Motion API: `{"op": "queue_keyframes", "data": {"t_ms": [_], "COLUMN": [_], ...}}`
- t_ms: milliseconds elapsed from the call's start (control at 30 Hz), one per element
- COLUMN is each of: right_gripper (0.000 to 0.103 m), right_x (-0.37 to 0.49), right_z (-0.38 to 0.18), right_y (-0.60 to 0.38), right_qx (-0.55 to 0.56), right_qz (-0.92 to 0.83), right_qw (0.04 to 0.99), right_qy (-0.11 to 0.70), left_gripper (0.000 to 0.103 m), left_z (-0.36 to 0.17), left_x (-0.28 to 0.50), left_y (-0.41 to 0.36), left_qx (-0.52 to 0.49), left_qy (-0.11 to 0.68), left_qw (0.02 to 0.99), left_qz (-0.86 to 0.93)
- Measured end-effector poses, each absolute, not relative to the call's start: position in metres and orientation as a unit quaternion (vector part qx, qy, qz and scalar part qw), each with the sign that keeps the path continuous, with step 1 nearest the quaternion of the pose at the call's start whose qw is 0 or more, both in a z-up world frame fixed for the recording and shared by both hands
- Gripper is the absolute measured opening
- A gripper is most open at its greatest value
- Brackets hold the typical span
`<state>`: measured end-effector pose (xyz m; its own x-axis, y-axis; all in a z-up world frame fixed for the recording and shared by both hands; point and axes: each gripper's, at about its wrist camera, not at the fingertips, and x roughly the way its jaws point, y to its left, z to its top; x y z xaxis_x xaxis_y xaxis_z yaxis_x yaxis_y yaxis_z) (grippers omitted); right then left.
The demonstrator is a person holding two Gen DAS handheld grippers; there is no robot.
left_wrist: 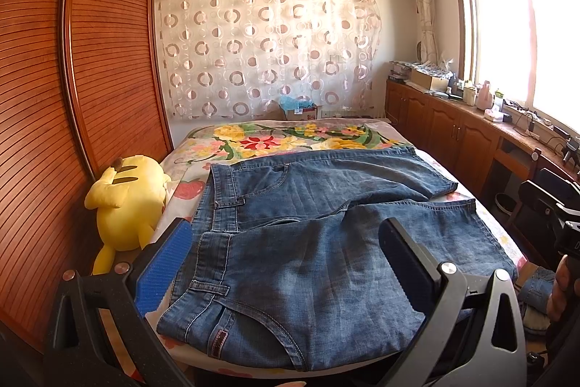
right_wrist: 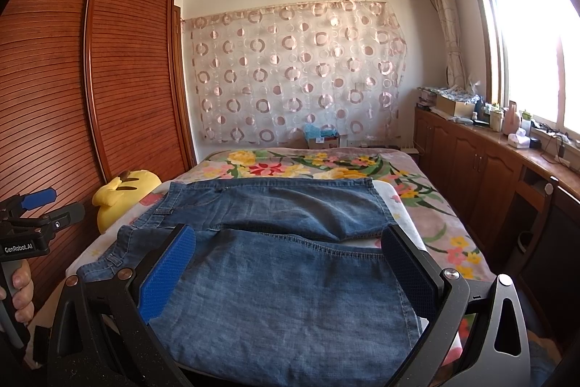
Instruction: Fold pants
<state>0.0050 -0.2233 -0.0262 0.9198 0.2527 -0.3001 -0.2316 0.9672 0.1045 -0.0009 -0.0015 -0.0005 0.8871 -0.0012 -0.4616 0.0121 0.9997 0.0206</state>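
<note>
Left wrist view: blue pants (left_wrist: 319,216) spread flat on the bed (left_wrist: 275,140), waist near the left edge by a yellow plush toy (left_wrist: 127,198), two legs reaching toward the right edge. No fold made yet, by the look of it; all the folding left to do. Left gripper (left_wrist: 286,252) wide open above the waist, holding nothing. Waistband, belt loops and pocket seen well only here. Right wrist view: right gripper (right_wrist: 290,263) wide open too, empty, above the leg hems (right_wrist: 275,300) at the near edge. Seen only here: a hand (right_wrist: 20,292) on the other gripper's handle.
</note>
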Motion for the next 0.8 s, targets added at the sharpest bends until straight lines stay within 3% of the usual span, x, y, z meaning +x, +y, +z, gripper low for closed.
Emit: {"op": "queue_keyframes", "data": {"t_ms": [800], "right_gripper": [0.102], "right_x": [0.012], "right_z": [-0.035], "right_y": [-0.230], "right_qx": [0.038], "right_qz": [0.123], "right_qw": [0.976], "right_qy": [0.175], "left_gripper": [0.103], "left_z": [-0.004], "left_x": [0.006], "left_y": [0.001], "left_qx": [0.003], "left_qy": [0.261], "left_qw": [0.965], "left_qz": [-0.014]}}
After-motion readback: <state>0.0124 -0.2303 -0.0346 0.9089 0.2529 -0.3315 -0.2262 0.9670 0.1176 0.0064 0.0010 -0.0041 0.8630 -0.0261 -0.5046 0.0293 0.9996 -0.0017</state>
